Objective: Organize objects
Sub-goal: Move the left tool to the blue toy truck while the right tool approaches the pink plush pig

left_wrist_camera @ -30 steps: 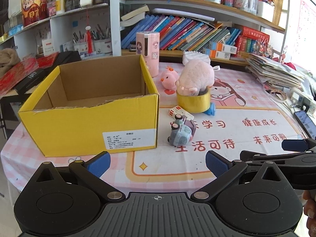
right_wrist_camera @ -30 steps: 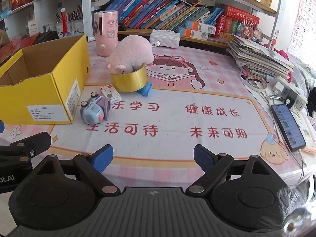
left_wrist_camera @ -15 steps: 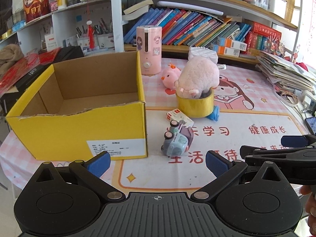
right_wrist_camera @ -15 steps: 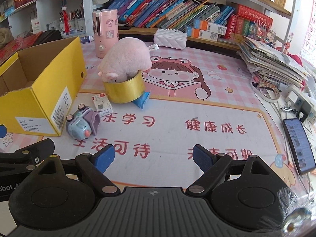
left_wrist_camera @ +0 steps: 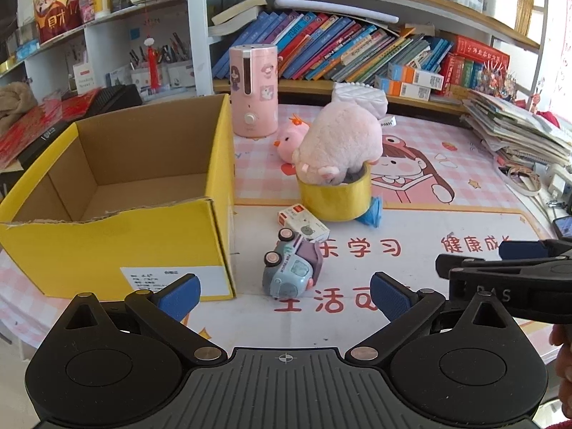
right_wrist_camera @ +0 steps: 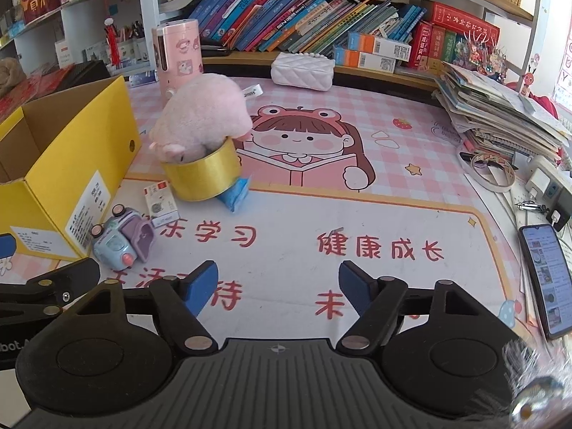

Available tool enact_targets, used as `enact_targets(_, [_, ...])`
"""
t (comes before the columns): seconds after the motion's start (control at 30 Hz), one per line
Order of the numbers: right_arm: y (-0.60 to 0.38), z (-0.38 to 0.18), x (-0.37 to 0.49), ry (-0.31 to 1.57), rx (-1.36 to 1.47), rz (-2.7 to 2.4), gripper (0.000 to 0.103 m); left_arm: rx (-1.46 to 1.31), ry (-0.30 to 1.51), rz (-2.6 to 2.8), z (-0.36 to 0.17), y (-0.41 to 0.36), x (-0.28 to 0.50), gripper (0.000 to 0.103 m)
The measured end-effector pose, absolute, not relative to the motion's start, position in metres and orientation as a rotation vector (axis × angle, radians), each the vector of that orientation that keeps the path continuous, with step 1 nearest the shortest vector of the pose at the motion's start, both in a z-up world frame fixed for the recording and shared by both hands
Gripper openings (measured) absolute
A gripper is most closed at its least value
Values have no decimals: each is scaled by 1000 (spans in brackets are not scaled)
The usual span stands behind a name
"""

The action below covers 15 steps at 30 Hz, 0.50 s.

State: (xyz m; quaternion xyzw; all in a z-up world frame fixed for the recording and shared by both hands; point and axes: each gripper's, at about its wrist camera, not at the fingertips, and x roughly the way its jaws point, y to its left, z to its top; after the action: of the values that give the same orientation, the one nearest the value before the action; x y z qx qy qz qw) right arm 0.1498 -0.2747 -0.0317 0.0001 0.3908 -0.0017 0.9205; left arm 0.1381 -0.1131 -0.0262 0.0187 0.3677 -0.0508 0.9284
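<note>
An empty yellow cardboard box (left_wrist_camera: 118,243) (right_wrist_camera: 68,175) stands at the left of the table. Right of it a blue toy car (left_wrist_camera: 291,268) (right_wrist_camera: 123,239) lies tipped on its side, with a small white carton (left_wrist_camera: 304,223) (right_wrist_camera: 161,203) behind it. A pink plush pig (left_wrist_camera: 339,146) (right_wrist_camera: 203,118) sits in a gold tape roll (left_wrist_camera: 334,198) (right_wrist_camera: 202,178); a blue packet (left_wrist_camera: 371,212) (right_wrist_camera: 234,193) leans beside it. My left gripper (left_wrist_camera: 284,293) is open, just short of the car. My right gripper (right_wrist_camera: 279,286) is over bare mat, jaws closing with nothing between them.
A small pink chick toy (left_wrist_camera: 291,139), a pink dispenser (left_wrist_camera: 254,89) and a white quilted pouch (right_wrist_camera: 302,71) stand further back. Bookshelves line the rear. A paper stack (right_wrist_camera: 500,114), tape rings (right_wrist_camera: 491,171) and a phone (right_wrist_camera: 547,275) sit at the right edge.
Both grippers have moved forward over the table, so the box, car and pig look nearer. The right gripper's fingers stand closer together than before.
</note>
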Motion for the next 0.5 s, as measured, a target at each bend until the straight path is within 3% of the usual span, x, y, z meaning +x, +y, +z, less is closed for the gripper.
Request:
enact_targets(0.1, [-280,-30,151,787,-1,5,73,46,754,-96,-28,-120,141,97])
enact_targets(0.37, [-292,-29,157,770,9,29,69,75,784,-96,-41,-137,152,64])
enact_targets(0.5, [-294,-30,161,769,6,45,69,95,779,-51,-47,-146,163,64])
